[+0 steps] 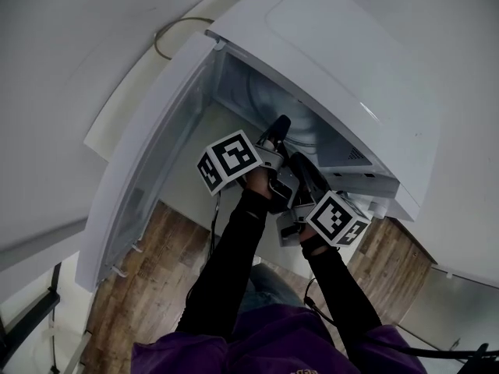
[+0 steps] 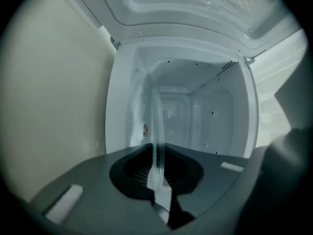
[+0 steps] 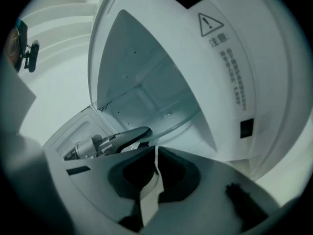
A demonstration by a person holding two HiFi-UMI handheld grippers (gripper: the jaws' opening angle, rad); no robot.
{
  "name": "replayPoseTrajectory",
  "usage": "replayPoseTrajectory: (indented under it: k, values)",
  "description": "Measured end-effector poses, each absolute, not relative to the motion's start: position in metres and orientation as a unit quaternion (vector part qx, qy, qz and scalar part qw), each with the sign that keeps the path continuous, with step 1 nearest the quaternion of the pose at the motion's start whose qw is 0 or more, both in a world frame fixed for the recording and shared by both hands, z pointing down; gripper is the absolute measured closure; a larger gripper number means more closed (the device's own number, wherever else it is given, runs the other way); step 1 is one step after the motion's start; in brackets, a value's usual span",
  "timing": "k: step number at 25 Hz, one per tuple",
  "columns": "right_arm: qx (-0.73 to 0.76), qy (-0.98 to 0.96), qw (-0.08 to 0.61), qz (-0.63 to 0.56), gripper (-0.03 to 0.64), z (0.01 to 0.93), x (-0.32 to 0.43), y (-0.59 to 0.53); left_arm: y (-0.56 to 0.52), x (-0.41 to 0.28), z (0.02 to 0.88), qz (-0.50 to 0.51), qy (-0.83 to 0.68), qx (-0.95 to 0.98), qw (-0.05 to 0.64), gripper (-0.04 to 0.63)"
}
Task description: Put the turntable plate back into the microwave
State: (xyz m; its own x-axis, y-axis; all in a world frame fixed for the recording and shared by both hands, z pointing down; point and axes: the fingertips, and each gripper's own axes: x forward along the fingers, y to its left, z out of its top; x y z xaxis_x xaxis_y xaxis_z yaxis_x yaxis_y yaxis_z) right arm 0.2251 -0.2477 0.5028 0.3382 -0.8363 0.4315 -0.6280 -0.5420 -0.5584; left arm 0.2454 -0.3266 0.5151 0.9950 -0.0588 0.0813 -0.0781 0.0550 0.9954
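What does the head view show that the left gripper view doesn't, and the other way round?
Only the head view: both tools from outside, the left tool and right tool, the person's black sleeves, the open microwave door, the wooden floor. Only the left gripper view: the turntable plate edge-on, clamped in that tool's jaws, and the back wall. Both: the microwave's white cavity.

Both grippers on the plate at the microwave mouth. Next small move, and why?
Probably ease the turntable plate a little deeper into the microwave and lower it flat before letting go. The left gripper and right gripper both clamp its near rim, and the glass already reaches into the open cavity, but no view shows it seated on the floor.
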Motion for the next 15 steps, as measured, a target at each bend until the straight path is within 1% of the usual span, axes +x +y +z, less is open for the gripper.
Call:
replayPoseTrajectory:
  k: [6, 11, 15]
  values:
    - [-0.806, 0.45, 0.135, -0.36, 0.592, 0.508, 0.228, -0.255, -0.328, 0.245, 0.517, 0.015, -0.053, 0.691, 0.721, 0.566]
    - [-0.77, 0.443, 0.213, -0.406, 0.594, 0.517, 0.23, -0.262, -0.329, 0.244, 0.519, 0.02, -0.05, 0.692, 0.72, 0.568]
    - [-0.766, 0.45, 0.234, -0.395, 0.604, 0.51, 0.23, -0.265, -0.327, 0.245, 0.518, 0.02, -0.043, 0.687, 0.725, 0.566]
